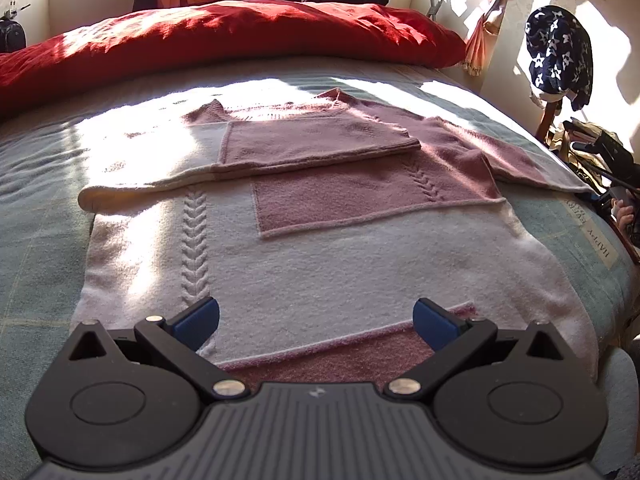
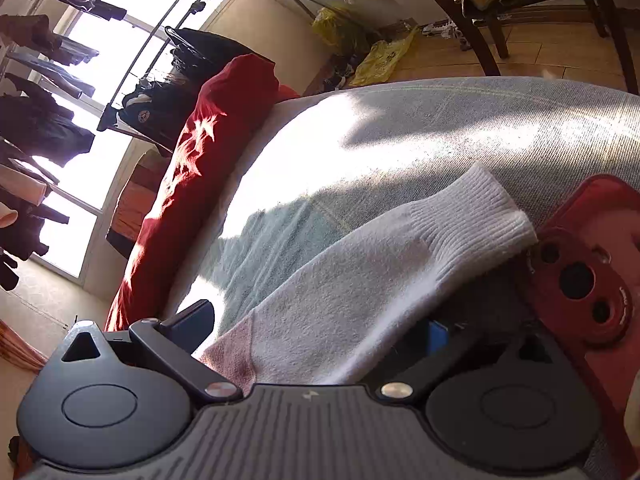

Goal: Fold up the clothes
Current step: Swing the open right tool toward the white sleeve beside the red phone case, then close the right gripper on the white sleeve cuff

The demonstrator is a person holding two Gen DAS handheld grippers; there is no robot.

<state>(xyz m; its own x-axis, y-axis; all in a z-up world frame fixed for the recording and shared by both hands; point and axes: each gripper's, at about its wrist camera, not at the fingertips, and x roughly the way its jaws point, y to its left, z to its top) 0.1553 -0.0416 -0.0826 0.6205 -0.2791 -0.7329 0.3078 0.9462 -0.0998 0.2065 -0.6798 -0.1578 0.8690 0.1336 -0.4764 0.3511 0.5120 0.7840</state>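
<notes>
- Sweater (image 1: 320,248): it lies flat on the bed (image 1: 40,184), pink and white, neck toward the red duvet (image 1: 224,36). One sleeve is already laid across the chest; the other sleeve (image 2: 360,264) runs out toward the bed's edge.
- Right gripper (image 2: 320,328): its jaws stand wide, with the sleeve passing between them. The cloth touches neither pad clearly, so I judge it is not yet pinched. The right pad is mostly hidden under the knit.
- Left gripper (image 1: 316,320): its jaws are wide and hold nothing, hovering just above the hem.
- Step in hand, as I judge it: grip the loose sleeve and fold it over the chest.
- To do it well: close on both layers of the sleeve near the pink-white seam, not on the cuff (image 2: 480,208) alone, which would droop.
- Lift only enough to clear the body, then carry it across to lie on top of the folded sleeve.
- Pin the hem with the left gripper so the body does not drag.
- Mind the red phone (image 2: 592,264) touching the cuff; a snag could pull it along.
</notes>
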